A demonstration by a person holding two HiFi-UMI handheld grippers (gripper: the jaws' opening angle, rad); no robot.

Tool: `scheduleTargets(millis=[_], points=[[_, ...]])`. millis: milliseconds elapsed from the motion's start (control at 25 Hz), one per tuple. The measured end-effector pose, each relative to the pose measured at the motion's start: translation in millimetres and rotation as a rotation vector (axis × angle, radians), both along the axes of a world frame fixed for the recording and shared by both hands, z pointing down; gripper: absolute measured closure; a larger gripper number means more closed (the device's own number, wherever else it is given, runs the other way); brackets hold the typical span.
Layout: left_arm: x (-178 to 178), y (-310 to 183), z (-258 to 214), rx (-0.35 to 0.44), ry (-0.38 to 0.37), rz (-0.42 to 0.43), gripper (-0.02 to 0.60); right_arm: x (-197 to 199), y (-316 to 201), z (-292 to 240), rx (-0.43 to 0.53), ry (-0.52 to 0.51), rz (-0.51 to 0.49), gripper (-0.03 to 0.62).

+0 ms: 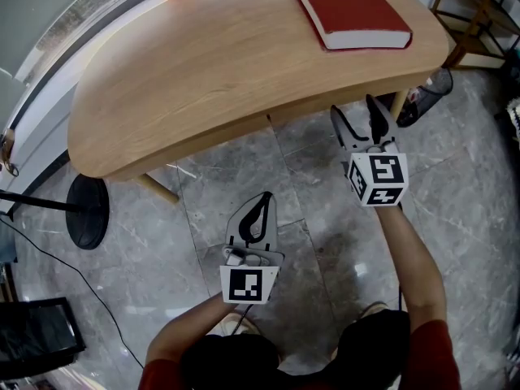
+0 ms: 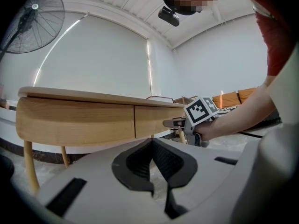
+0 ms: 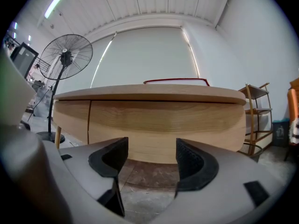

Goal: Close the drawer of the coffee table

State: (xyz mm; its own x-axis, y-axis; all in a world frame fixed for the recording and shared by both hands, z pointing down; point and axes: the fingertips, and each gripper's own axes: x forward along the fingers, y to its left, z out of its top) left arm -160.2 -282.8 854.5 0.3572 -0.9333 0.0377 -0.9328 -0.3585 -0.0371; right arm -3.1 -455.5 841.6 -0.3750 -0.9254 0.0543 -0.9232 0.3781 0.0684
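The drawer (image 3: 163,125) of the coffee table (image 1: 203,63) showed as the right-hand panel of the curved apron under the worktop, its front running long and level along the table's near side. It looked about flush with the panel to its left, and no view showed whether it stood out at all. Left of the seam and well back from the table, the left gripper (image 1: 266,195) hung over the floor with its jaws pressed together on nothing. To the right, the right gripper (image 1: 356,114) sat just before the table's edge, jaws spread wide and empty, looking square at the drawer front ahead of it. Judged from that, the right gripper was the nearer one, and the push would run straight forward, across the front's long axis.
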Motion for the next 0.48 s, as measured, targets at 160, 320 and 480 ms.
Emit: scheduleTargets(millis=[160, 320, 480], points=[[1.3, -0.5, -0.8, 0.006, -0.012, 0.005, 0.574, 7.4, 18.6, 6.1, -0.006, 0.02, -0.015, 0.298], [5.3, -0.1, -0.1, 0.004, -0.013, 0.009, 0.574, 13.0, 42.5, 17.1, -0.027, 0.031, -0.036, 0.298], [7.4, 0.6, 0.2, 0.012, -0.025, 0.016, 0.574, 11.8, 73.9, 27.7, -0.048, 0.038, -0.081, 0.298]])
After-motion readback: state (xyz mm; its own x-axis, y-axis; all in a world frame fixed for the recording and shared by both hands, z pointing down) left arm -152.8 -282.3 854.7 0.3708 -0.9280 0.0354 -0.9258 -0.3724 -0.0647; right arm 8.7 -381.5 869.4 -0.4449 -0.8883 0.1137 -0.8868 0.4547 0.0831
